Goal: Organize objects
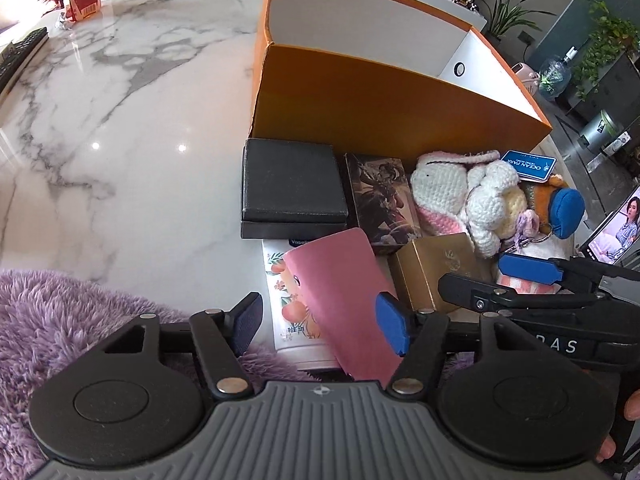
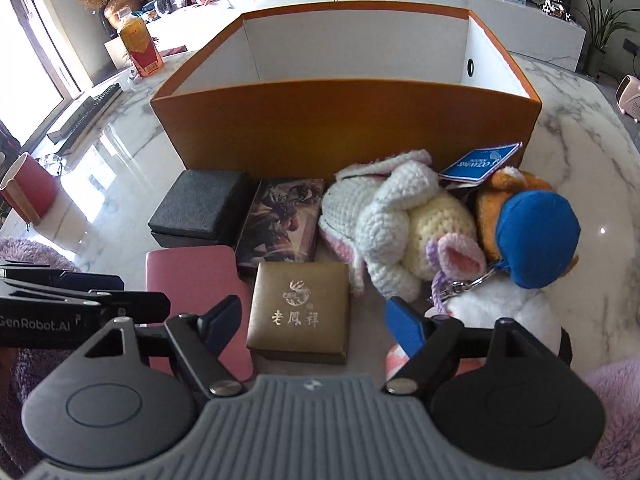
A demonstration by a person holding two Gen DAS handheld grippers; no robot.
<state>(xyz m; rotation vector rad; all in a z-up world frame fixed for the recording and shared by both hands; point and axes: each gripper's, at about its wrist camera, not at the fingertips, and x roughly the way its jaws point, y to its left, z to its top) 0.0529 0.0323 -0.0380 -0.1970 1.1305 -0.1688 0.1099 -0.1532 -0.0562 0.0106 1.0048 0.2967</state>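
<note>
Hovering my left tool, fingers apart, over a flat pink rectangular case; my right tool, also apart, straddles a square gold gift box on the marble tabletop.

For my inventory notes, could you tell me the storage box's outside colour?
Orange outside, white inside; the box shows best in the right wrist view.

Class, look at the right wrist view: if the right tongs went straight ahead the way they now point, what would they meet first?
Most likely the gold box: it lies directly ahead between the open fingers of the right tongs. Beyond it stands the orange box. Depth is hard to judge.
</note>
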